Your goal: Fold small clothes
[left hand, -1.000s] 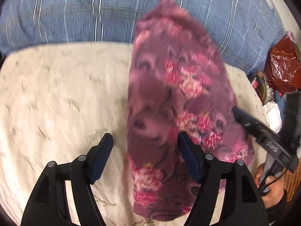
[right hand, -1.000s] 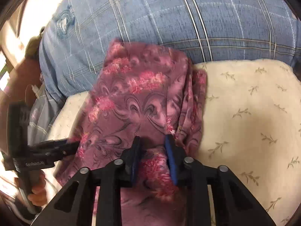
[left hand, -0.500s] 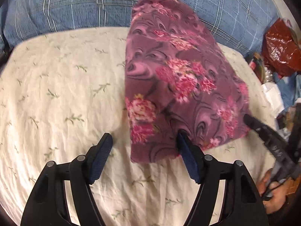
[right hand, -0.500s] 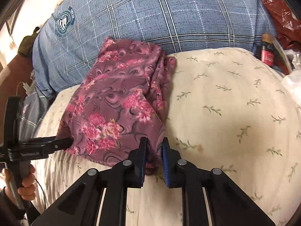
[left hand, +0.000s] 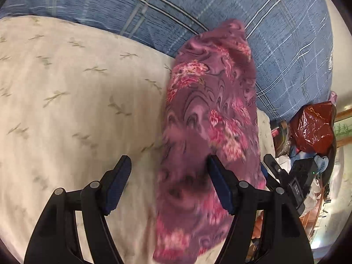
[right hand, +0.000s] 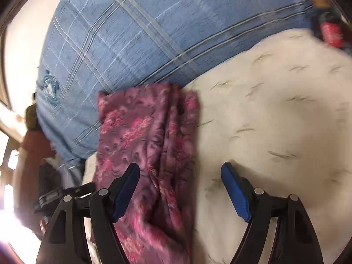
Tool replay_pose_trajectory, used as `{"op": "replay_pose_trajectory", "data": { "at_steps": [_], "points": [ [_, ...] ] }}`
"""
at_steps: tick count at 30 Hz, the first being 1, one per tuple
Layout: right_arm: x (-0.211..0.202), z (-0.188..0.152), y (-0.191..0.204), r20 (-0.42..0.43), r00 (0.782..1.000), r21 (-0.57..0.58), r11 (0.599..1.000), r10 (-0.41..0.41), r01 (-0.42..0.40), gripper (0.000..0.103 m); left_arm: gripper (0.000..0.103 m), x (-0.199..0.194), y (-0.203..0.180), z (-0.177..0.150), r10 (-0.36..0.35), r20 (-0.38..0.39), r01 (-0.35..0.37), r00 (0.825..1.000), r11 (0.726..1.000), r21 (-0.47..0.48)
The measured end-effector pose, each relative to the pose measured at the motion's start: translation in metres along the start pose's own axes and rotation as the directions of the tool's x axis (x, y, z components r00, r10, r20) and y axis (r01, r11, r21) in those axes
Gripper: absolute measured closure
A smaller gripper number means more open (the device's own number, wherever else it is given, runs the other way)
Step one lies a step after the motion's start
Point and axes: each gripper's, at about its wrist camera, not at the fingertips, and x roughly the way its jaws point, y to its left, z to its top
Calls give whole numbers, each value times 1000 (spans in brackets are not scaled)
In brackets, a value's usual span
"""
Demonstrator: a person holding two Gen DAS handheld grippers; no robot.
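Lying lengthwise on the cream sheet (left hand: 72, 101), the purple floral garment (left hand: 211, 114) forms a long, narrow folded strip whose far end rides up against the blue plaid pillow (left hand: 275, 50). Its fabric is a dusty mauve printed with dark swirling lines and clusters of pink and pale flowers, and it looks soft and slightly fuzzy. From the right wrist view the garment (right hand: 149, 145) shows several lengthwise creases and layered edges along its right side, with a rumpled bunch near the close end. The left gripper (left hand: 169, 184) has its fingers spread wide and grips nothing; the cloth's left edge lies between the two pads, while the right pad (left hand: 220, 187) stands over the fabric, though contact cannot be told. The right gripper (right hand: 180, 189) is likewise spread wide and empty, its left pad (right hand: 125, 191) above the garment and its right pad (right hand: 235, 191) over bare sheet. The near part of the cloth is blurred in both views. A shiny red bag (left hand: 312, 127) sits among clutter beside the bed, and a red-labelled bottle (right hand: 330, 30) stands past the pillow.
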Motion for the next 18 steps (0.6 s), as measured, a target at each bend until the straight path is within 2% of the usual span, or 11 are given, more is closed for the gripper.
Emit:
{"op": "replay_pose_trajectory", "data": {
  "at_steps": [1, 3, 5, 7, 8, 9, 10, 11, 13, 15, 18],
  "points": [
    [4, 1, 2, -1, 1000, -23, 999, 26, -26, 24, 31, 3, -5, 2, 3, 8, -3, 1000, 1000, 20],
    [19, 2, 12, -63, 991, -61, 991, 116, -120, 24, 31, 11, -18, 9, -14, 3, 14, 1000, 999, 46],
    [27, 0, 23, -96, 989, -114, 986, 110, -121, 24, 31, 18, -24, 7, -68, -23, 69, 997, 997, 45],
    [32, -1, 29, -91, 994, -142, 987, 63, -76, 34, 33, 23, -30, 5, -63, -6, 63, 998, 997, 44],
    [32, -2, 28, -81, 996, -141, 988, 43, -55, 49, 36, 22, -31, 3, -51, 8, 51, 999, 998, 49],
    [31, -2, 27, -70, 997, -133, 990, 29, -38, 62, 46, 21, -30, 2, -38, 18, 37, 999, 998, 43],
    [27, -4, 22, -59, 998, -117, 992, 37, -44, 65, 56, 20, -30, 1, -32, 23, 32, 999, 999, 35],
    [25, -6, 21, -49, 998, -117, 992, 30, -36, 70, 61, 17, -29, 0, -30, 28, 29, 999, 999, 29],
    [21, -10, 29, -32, 999, -144, 990, -16, 11, 72, 74, 12, -29, -1, -29, 31, 29, 999, 999, 20],
    [18, -12, 39, -21, 999, -155, 987, -44, 41, 74, 76, 1, -31, -6, -24, 33, 23, 999, 1000, 18],
    [4, -17, 52, -10, 1000, -138, 990, -20, 19, 75, 77, -14, -32, -17, -42, 18, 42, 999, 999, 17]
  ]
}}
